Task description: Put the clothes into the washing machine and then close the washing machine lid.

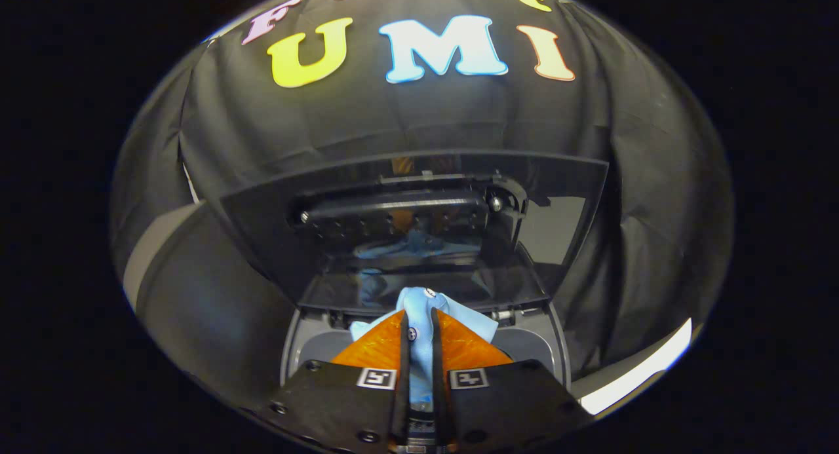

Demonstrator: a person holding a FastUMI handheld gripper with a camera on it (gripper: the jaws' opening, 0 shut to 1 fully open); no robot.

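Blue garment [419, 333] pinched between gripper [419, 323] fingers, apparently above washer opening [524, 346].

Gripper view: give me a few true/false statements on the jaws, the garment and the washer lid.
1. The gripper has its jaws shut on the light blue garment. True.
2. The washing machine lid is closed. False: it stands raised behind the opening, just beyond the jaws.
3. The garment lies loose at the bottom of the drum. False: it is pinched between the jaws, bunched at their tips, over the washing machine's opening.
4. The glossy underside of the lid reflects the blue fabric. True.
5. The jaws are wide open. False: they sit close together with only fabric between them.
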